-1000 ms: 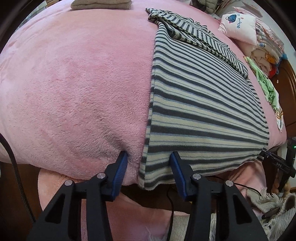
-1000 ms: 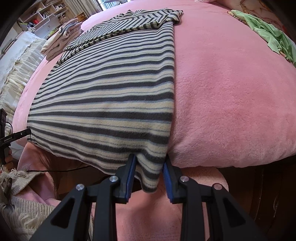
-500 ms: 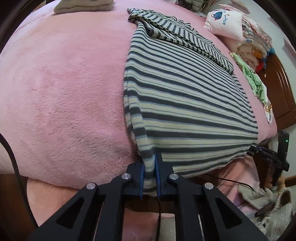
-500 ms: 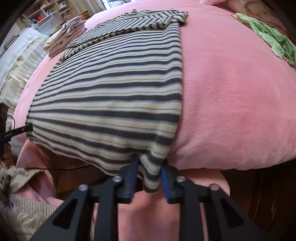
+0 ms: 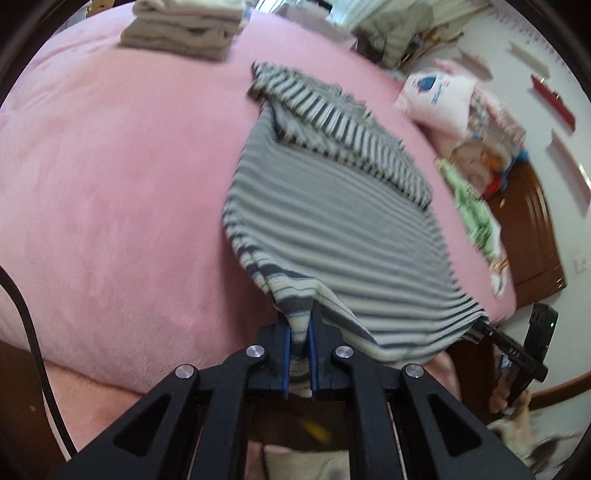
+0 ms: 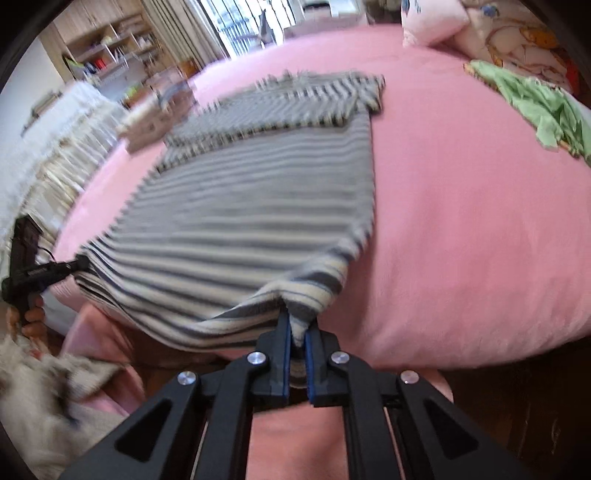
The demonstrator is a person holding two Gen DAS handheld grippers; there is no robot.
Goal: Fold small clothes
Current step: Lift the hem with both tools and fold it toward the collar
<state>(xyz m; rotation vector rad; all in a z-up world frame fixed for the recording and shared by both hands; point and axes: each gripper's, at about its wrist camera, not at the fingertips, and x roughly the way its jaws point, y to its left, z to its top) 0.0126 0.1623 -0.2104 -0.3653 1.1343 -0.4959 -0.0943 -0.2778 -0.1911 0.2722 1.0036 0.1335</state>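
Striped garment [image 5: 332,236] between folded stack [image 5: 184,33], green cloth [image 5: 476,218]

**Pink bed and the items resting on it**

We saw a bed [image 5: 110,192] covered in a pink plush blanket. On it lay a striped garment [image 5: 332,206], spread out mid-bed with its near hem raised off the blanket. A stack of folded beige cloths [image 5: 184,29] sat at the far edge; a green garment [image 6: 543,107] and a white pillow [image 5: 436,96] lay towards the headboard.
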